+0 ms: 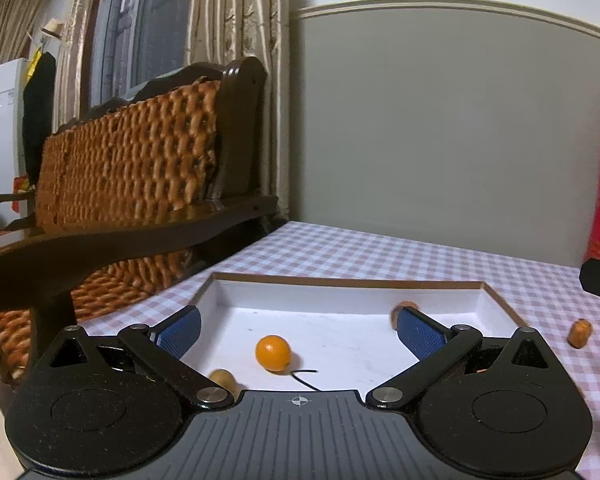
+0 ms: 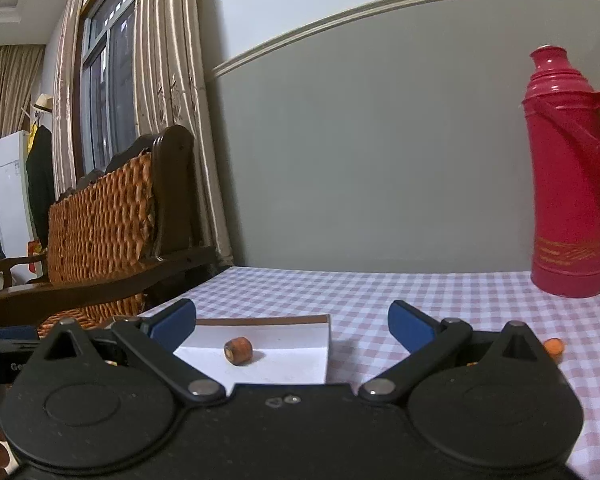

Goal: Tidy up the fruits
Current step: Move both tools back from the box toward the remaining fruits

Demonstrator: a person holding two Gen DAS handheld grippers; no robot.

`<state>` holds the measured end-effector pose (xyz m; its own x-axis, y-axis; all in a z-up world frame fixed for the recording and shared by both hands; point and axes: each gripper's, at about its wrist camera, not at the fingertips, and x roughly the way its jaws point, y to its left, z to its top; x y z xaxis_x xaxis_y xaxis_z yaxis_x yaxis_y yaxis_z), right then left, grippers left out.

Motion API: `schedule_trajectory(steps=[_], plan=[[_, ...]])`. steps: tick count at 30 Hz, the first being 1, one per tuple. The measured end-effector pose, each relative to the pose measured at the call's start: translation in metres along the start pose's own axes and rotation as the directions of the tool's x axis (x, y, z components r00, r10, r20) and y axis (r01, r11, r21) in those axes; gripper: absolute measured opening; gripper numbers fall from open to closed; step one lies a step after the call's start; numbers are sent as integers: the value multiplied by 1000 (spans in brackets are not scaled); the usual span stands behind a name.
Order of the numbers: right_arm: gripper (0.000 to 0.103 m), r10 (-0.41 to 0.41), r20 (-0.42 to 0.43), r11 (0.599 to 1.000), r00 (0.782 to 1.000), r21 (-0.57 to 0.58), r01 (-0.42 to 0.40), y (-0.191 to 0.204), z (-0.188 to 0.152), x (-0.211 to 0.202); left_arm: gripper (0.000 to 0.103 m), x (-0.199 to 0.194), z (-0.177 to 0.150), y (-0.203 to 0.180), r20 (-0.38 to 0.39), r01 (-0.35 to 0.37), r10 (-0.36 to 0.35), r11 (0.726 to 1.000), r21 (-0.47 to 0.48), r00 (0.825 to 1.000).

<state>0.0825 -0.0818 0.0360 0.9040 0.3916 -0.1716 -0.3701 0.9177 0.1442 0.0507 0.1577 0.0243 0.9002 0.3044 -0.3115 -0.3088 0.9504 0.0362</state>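
I see my left gripper (image 1: 298, 330) with fingers spread wide, holding nothing, over the white tray (image 1: 348, 294). An orange (image 1: 273, 353) lies in the tray between them, toward six o'clock. My right gripper (image 2: 292, 324) is equally wide and empty; a brown piece (image 2: 238, 351), perhaps a date, sits in the tray's corner. A red flask (image 2: 568, 176) stands at two o'clock on the worktop (image 2: 380, 292).

The tablecloth (image 2: 420, 300) is woven cloth in a matt pink-and-white check. The tray (image 1: 340, 298) has matt white inner walls, slightly scuffed, with a brown board-like rim. The orange fruit (image 1: 273, 353) has a smooth, faintly glossy skin. The left gripper (image 1: 298, 330) body is matt black plastic with ribbed grey panelling, bright metal pivot pins and blue textured pads (image 1: 420, 336). The thermos (image 2: 568, 176) is glossy red plastic. The bench (image 1: 132, 152) combines dark polished wood with rough woven rattan.
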Motion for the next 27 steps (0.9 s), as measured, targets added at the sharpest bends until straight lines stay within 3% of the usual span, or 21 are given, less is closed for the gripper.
schedule_trajectory(steps=[7, 16, 27], plan=[[97, -44, -28, 999, 999, 1, 44, -19, 0, -20, 103, -12, -3, -33, 4, 77, -77, 997, 29, 997], [96, -135, -64, 990, 989, 42, 138, -59, -2, -50, 103, -25, -6, -88, 8, 210, -212, 973, 96, 977], [77, -245, -107, 967, 964, 50, 251, -97, -10, -69, 103, -35, -12, -143, -5, 330, -334, 931, 157, 943]])
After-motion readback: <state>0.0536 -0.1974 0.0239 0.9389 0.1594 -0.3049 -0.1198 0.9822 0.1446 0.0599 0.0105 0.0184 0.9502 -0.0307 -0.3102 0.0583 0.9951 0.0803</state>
